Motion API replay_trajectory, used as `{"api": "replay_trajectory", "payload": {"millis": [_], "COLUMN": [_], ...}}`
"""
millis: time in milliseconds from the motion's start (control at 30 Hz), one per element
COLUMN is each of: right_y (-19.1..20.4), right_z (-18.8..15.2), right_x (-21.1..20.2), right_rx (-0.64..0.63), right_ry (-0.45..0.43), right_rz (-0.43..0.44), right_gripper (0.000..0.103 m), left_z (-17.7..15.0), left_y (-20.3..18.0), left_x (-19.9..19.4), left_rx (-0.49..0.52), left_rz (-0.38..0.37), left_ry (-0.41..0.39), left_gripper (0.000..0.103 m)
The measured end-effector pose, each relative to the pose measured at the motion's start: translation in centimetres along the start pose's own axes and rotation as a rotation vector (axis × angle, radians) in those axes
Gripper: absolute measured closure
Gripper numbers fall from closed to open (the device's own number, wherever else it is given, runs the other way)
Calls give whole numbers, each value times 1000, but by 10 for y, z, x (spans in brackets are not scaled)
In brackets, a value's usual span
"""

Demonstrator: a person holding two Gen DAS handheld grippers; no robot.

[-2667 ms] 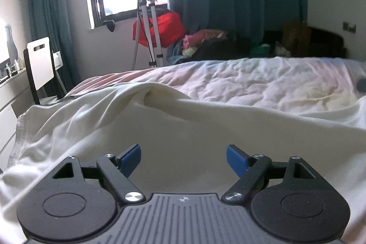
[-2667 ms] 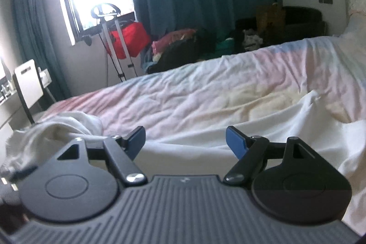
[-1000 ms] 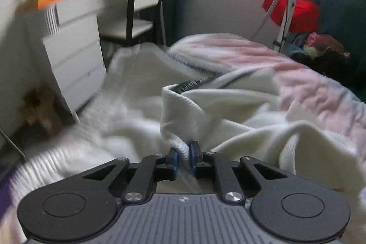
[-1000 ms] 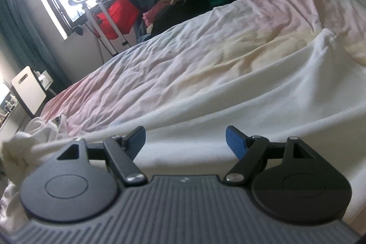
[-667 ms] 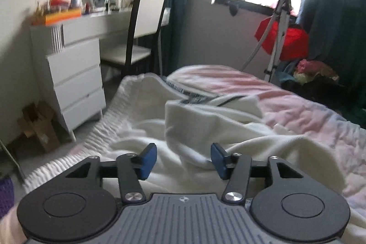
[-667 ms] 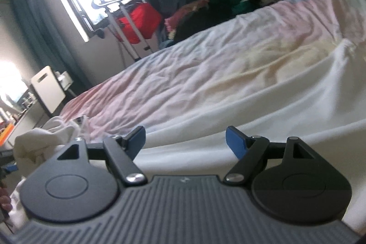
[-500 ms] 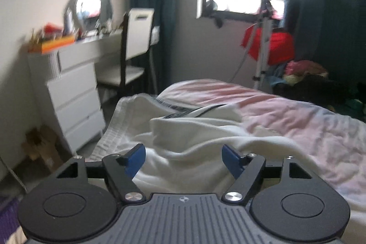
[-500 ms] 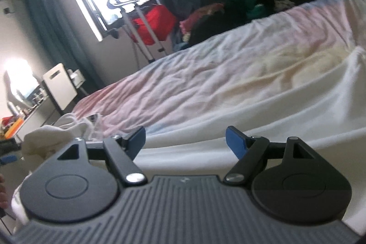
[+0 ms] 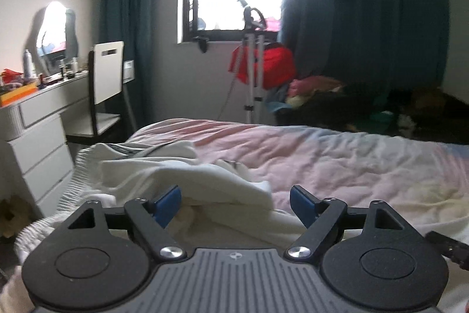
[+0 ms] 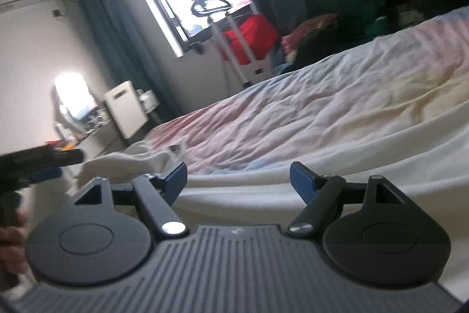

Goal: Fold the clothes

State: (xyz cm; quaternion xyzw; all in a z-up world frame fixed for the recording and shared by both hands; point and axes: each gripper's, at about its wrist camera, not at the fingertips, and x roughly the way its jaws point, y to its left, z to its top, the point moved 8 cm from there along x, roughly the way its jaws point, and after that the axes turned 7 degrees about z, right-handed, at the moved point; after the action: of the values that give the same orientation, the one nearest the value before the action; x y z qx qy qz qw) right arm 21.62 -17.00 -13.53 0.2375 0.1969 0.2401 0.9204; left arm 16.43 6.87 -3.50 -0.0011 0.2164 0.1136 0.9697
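Note:
A cream-white garment (image 9: 187, 178) lies bunched in loose folds at the bed's left end, its ribbed hem hanging over the edge. My left gripper (image 9: 234, 203) hovers just above that heap, open, with nothing between its blue pads. In the right wrist view the same garment (image 10: 366, 163) spreads flat across the near side of the bed and bunches at the left (image 10: 123, 163). My right gripper (image 10: 238, 181) stands open over the flat part, holding nothing. The left gripper's dark body (image 10: 38, 159) shows at the left edge, with a hand (image 10: 10, 242) below it.
The bed (image 9: 337, 157) has a wrinkled pink and pale cover. A white dresser (image 9: 38, 131) and a white chair (image 9: 107, 84) stand to the left of the bed. A tripod (image 9: 253, 63), a red bag (image 9: 272, 66) and a pile of clothes (image 9: 316, 87) sit under the window.
One second ago my left gripper was shut on a fold of the garment; it let go, opened wide and swung right. My right gripper stayed open and tilted.

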Motion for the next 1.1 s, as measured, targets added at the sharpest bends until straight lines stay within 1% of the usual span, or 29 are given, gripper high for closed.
{"api": "replay_trajectory", "payload": {"millis": [33, 67, 133, 267, 333, 433, 567, 633, 667, 700, 767, 833, 867, 900, 967, 1000, 1067, 1100], "right_y": [1, 2, 4, 12, 19, 34, 43, 42, 41, 43, 46, 52, 55, 57, 60, 61, 61, 59], "right_z": [-2, -3, -6, -2, 2, 4, 6, -2, -6, -12, -23, -32, -37, -38, -38, -39, -26, -13], "right_x": [1, 2, 5, 32, 53, 100, 165, 194, 209, 218, 233, 239, 241, 244, 245, 245, 242, 238], "right_rx": [23, 46, 92, 93, 86, 45, -17, -22, -24, -53, -111, -91, -81, -76, -87, -92, -101, -93], "right_ry": [8, 16, 31, 107, 146, 278, 373, 455, 496, 535, 593, 632, 651, 653, 640, 633, 574, 528], "right_rz": [17, 34, 69, 61, 67, 112, 84, 72, 66, 58, 36, 71, 88, 95, 72, 61, 26, 8], "right_gripper": [24, 28, 30, 33, 33, 33, 33, 43, 51, 54, 54, 54, 58, 69, 85, 91, 91, 91], "left_z": [-3, -5, -8, -16, -20, -28, -39, -43, -45, -47, -50, -53, -54, -55, -56, -57, -59, -60], "left_y": [2, 5, 11, 15, 16, 17, 21, 22, 23, 24, 27, 31, 33, 35, 39, 40, 42, 42], "left_x": [3, 6, 13, 30, 36, 45, 60, 66, 69, 71, 77, 82, 83, 83, 83, 82, 81, 80], "left_rx": [-11, -24, -49, -54, -59, -79, -81, -75, -71, -68, -90, -117, -129, -137, -146, -146, -143, -142], "left_rz": [-9, -16, -30, -102, -125, -159, -168, -169, -170, -170, -180, -191, -195, -198, -200, -198, -191, -188], "left_ry": [-8, -16, -32, -3, 7, 24, 54, 59, 61, 64, 83, 103, 113, 116, 116, 115, 112, 112], "left_gripper": [20, 20, 19, 19, 18, 18, 18, 18, 18, 18, 18, 18, 18, 18, 18, 18, 18, 18]}}
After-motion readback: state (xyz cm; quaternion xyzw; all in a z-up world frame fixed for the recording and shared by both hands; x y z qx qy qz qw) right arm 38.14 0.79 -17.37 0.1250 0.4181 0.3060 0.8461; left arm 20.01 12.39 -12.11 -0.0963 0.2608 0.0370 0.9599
